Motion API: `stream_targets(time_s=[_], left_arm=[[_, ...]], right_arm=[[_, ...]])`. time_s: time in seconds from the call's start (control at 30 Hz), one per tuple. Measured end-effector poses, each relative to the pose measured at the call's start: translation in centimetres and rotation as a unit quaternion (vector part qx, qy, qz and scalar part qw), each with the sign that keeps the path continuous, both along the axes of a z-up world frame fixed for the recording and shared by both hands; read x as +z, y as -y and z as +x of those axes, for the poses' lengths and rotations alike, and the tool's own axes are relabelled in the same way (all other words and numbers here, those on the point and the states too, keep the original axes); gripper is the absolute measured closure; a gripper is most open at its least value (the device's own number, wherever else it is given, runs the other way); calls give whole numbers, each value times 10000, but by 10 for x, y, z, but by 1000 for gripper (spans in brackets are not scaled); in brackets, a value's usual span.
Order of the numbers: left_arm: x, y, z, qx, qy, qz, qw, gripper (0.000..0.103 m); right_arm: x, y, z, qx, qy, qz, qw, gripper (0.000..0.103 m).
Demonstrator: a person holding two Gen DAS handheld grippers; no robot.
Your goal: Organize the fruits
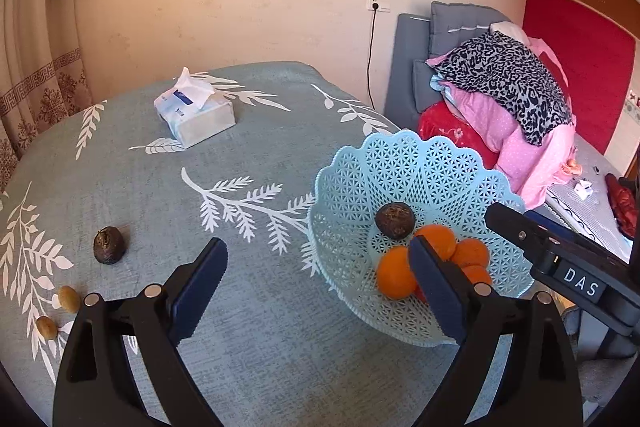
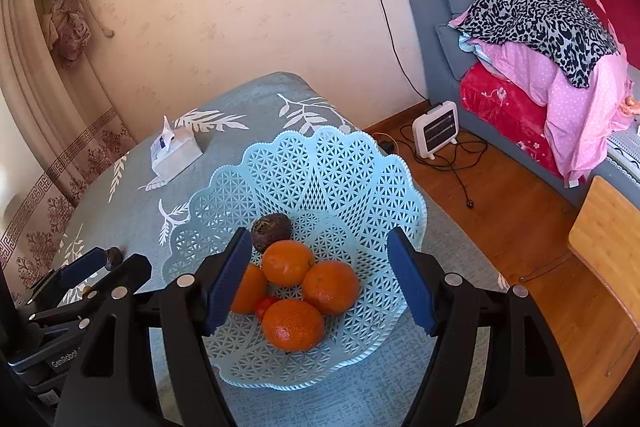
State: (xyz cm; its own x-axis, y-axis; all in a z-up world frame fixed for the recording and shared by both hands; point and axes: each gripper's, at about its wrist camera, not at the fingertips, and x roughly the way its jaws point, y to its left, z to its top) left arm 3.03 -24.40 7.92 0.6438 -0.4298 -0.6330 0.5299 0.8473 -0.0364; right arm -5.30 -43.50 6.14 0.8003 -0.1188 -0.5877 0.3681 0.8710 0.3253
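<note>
A light blue lattice basket stands near the table's right edge. It holds several oranges, a small red fruit and a dark wrinkled fruit. A second dark fruit lies on the cloth at the left, with two small yellow-brown fruits nearer the edge. My left gripper is open and empty, its right finger over the basket. My right gripper hovers open over the oranges and grips nothing.
A tissue box sits at the back of the teal leaf-print tablecloth. To the right are a wooden floor with a small heater and cables, a sofa piled with bedding, and a wooden stool.
</note>
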Motion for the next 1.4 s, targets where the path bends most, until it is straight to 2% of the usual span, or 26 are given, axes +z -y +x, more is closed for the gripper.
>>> stream_targets(time_s=[0.63,1.03,1.4], left_arm=[[-9,-86,-2,924,251,286,9950,12],[-19,-169,10,1828,249,368,9821,12],[-24,-219,17,2224,202,292,9743,12]], right_arm=[[6,-59,11,560,2,-424,9975,31],[2,-122,28,1264,-97,-566,9903,31],[-4,-178,48,1888,-276,-564,9800,31]])
